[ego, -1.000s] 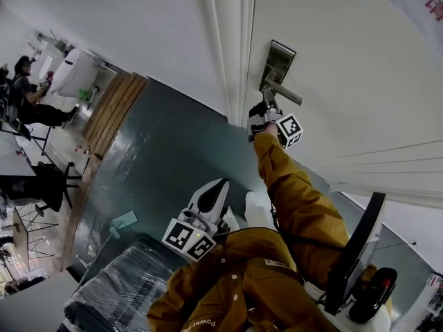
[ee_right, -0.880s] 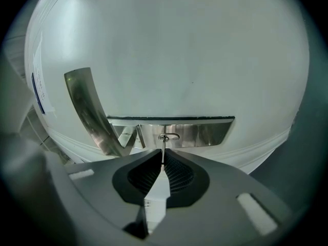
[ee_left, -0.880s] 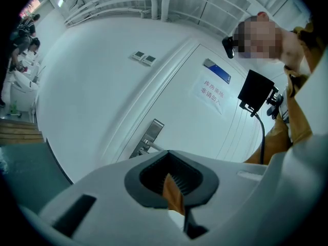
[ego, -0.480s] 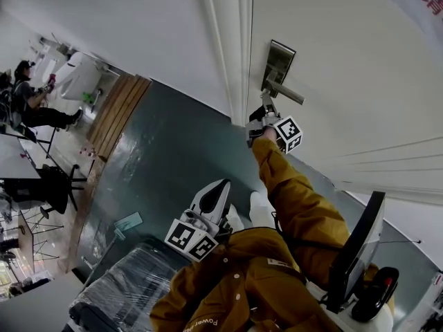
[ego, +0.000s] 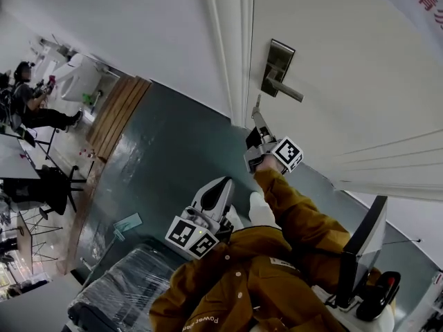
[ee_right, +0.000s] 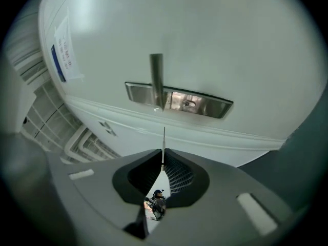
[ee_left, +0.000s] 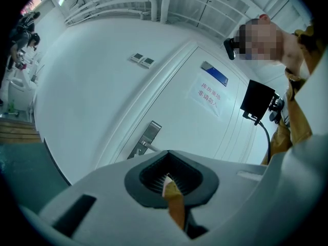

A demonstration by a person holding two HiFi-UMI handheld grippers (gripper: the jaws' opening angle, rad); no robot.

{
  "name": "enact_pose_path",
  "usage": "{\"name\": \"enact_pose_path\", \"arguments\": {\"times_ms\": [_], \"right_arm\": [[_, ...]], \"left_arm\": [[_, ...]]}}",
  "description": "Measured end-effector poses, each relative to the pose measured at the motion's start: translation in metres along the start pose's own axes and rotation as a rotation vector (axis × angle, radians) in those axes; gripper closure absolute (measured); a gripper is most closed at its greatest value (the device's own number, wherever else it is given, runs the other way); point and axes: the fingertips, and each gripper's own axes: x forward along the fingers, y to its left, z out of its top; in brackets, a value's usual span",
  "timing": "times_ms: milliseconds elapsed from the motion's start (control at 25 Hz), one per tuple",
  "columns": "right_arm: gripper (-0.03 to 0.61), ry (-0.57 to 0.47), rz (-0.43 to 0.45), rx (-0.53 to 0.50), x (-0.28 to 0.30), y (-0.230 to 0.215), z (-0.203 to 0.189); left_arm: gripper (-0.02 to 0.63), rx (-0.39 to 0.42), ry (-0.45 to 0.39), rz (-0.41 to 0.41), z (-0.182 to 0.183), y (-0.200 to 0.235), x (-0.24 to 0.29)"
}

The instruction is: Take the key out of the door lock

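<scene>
Pinching the key [ee_right: 163, 137], the right gripper [ee_right: 163, 157] hangs clear of the lock [ee_right: 205, 105].

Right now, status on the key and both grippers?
Right gripper shut on key. Key clear of lock plate, blade pointing at it. Left gripper shut, empty, held low. Nothing in the way.

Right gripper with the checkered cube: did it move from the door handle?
Yes. The right gripper pulled down, away from the silver lock plate, gripping the thin key.

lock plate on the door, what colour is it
Shiny silver metal; the lock plate shows best in the right gripper view.
</scene>
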Motion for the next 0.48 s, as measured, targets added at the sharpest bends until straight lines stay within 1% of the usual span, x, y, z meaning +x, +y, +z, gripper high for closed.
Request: {"name": "enact_pose_path", "arguments": {"times_ms": [120,200,320,400,480], "right_arm": [[0.552,0.047,0.095,-0.011,-0.016,0.045,-0.007],[0.552,0.075,0.133,-0.037,-0.032,0.067,-0.009],[0.552,0.132,0.175,-0.138,-0.061,0.093,-0.016],[0.551,0.167,0.219,-0.237,-0.073,0.114,-0.019],[0.551,0.187,0.246,-0.333,-0.083,0.135,-0.019]], "left_arm": [[0.615,-0.001,-0.009,-0.013,0.001,-0.001,-0.002],[0.615,-0.001,-0.021,-0.018,0.001,-0.003,-0.006],[0.615,0.002,-0.04,-0.018,0.001,-0.003,-0.013],[0.615,0.004,-0.043,-0.017,-0.001,0.0,-0.011],[0.615,-0.002,-0.044,-0.022,-0.002,0.002,-0.006]]}}
